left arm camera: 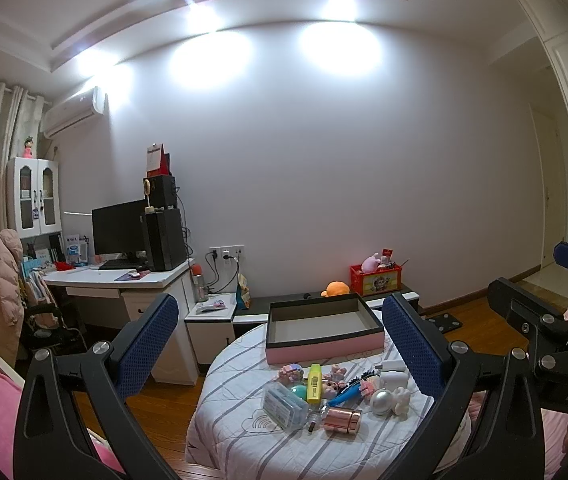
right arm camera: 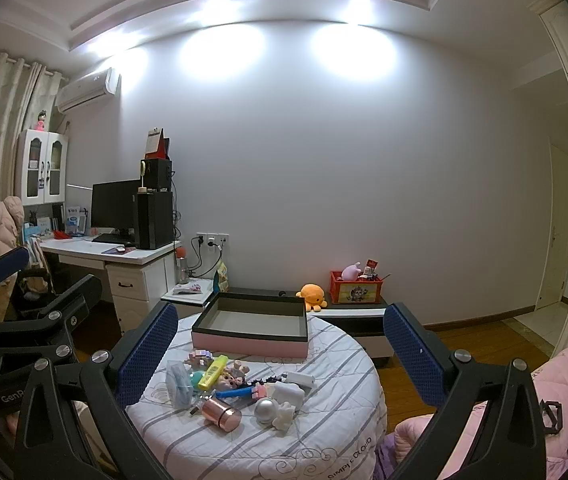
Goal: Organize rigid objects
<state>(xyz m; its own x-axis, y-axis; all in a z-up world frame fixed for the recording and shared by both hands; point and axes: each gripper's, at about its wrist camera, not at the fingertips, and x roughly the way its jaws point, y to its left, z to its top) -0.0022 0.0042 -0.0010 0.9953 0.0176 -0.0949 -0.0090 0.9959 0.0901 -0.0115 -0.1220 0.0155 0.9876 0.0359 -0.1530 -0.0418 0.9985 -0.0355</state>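
Left wrist view: left tongs (left arm camera: 280,354) gaping wide, holding nothing, hovering over the toy pile (left arm camera: 323,390) on the round quilted bench (left arm camera: 228,412); stuff's packed so tight a grab could knock the rose-gold cylinder (left arm camera: 341,420) rolling. Right wrist view: right tongs (right arm camera: 280,354) equally wide and empty, pink box (right arm camera: 252,330) bare behind the pile.

Glossy rose-gold metal canister (right arm camera: 222,415); quilted cloth table cover (right arm camera: 323,432); matt cardboard box (right arm camera: 250,344).

Black frames; blue textured jaws
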